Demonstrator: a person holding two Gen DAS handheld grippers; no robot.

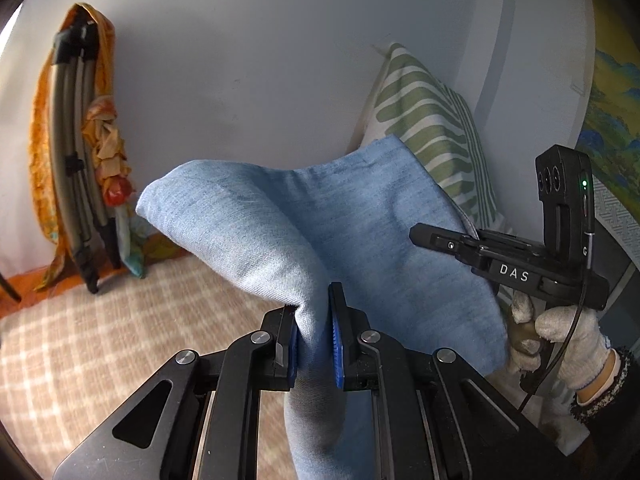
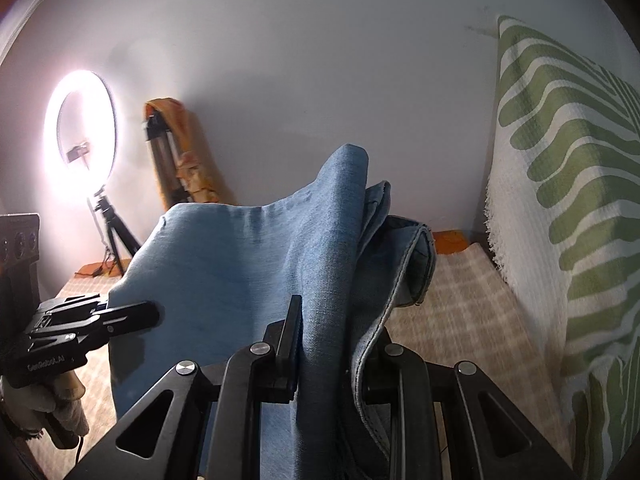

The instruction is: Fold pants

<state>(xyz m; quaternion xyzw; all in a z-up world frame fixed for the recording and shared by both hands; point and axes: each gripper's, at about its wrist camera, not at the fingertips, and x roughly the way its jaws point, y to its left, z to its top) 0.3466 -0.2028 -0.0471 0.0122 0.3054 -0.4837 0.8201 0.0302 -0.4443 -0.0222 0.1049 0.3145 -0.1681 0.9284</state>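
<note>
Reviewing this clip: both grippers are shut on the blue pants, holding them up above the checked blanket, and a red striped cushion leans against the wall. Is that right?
Not quite. The cushion is green and white striped, not red, as the right wrist view shows clearly. The rest holds: the left gripper and the right gripper are both shut on the blue pants, held above the checked blanket.

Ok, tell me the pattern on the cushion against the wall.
Wavy green stripes on white; the cushion shows best in the right wrist view.
</note>
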